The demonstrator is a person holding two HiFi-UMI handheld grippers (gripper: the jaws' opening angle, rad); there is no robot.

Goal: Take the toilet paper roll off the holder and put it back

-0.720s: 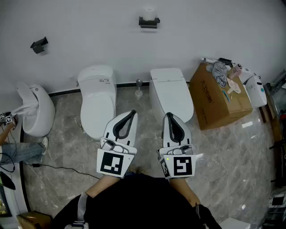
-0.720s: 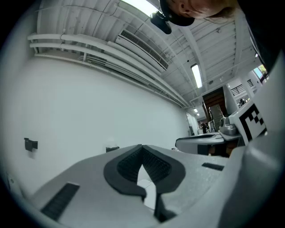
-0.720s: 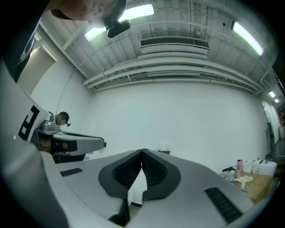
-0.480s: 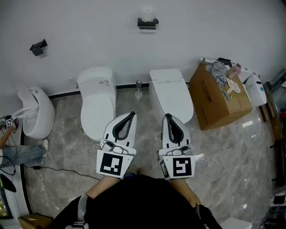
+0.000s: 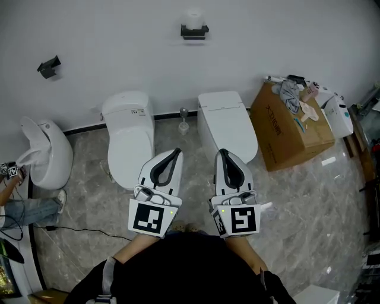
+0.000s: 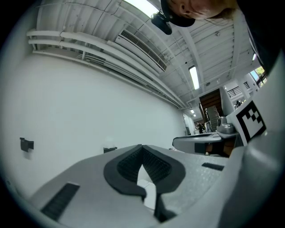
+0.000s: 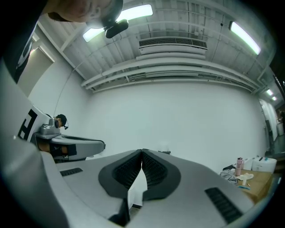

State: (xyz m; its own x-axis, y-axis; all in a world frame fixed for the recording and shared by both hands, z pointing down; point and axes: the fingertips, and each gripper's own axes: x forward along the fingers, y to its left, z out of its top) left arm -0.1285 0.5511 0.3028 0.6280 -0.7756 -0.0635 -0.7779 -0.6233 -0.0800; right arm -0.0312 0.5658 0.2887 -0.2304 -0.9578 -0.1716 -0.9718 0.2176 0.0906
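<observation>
Two grippers are lying side by side at the lower centre of the head view, their tips pointing toward the wall [image 5: 119, 35]. You are keeping the left gripper [image 5: 176, 151] with its jaws pressed together at the tips and nothing between them. The right gripper [image 5: 223, 152] is showing the same, drawn tight and empty.

The toilet paper roll [image 5: 194, 16] is sitting on its holder [image 5: 195, 31] at the upper centre of the head view, high on the wall and well apart from both grippers.

Only the head view is showing the marble floor [image 5: 297, 202], the left-hand toilet [image 5: 129, 136], the right-hand toilet [image 5: 227, 124] and the cardboard box [image 5: 291, 130] at the right. Only the gripper views are showing the ceiling [image 7: 178, 58] and its strip lights [image 7: 133, 12].

In both gripper views the holder is appearing as a small dark mark near the jaw tips, and the roll on it is too faint to make out. At the head view's left edge a person [image 5: 24, 208] is being cut off by the frame.
</observation>
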